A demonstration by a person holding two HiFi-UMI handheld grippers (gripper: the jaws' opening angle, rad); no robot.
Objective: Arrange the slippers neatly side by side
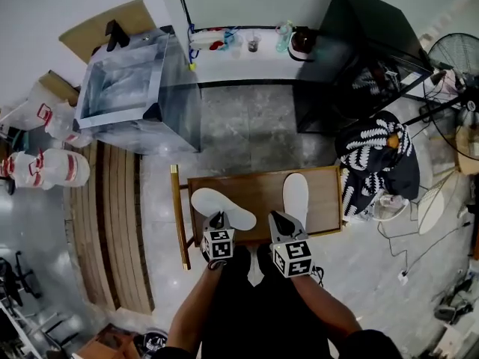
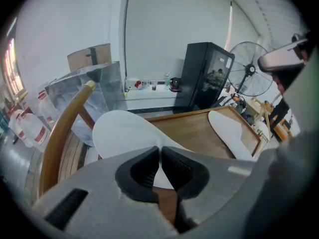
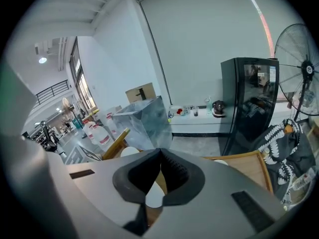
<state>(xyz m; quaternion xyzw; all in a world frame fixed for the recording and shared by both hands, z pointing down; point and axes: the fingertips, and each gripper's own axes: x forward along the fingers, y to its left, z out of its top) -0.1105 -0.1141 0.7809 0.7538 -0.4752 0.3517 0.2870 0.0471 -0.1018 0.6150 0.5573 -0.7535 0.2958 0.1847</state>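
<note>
Wooden table: both white slippers are lying on its top.

Left slipper: it is sitting at the table's left end, lying slantwise, with its toe reaching towards the left rim and its heel pointing at the near edge.

Right slipper: it is lying on the table's right half, running straight from near edge to far edge, well apart from its mate.

Left gripper: it is hanging over the table's near edge, and its claw is pinching the left slipper's heel end, with white material showing between the pads.

Right gripper: it is also working at the near edge. Its claw is clamping tight at the right slipper's heel, with white showing in the gap behind the pads.
</note>
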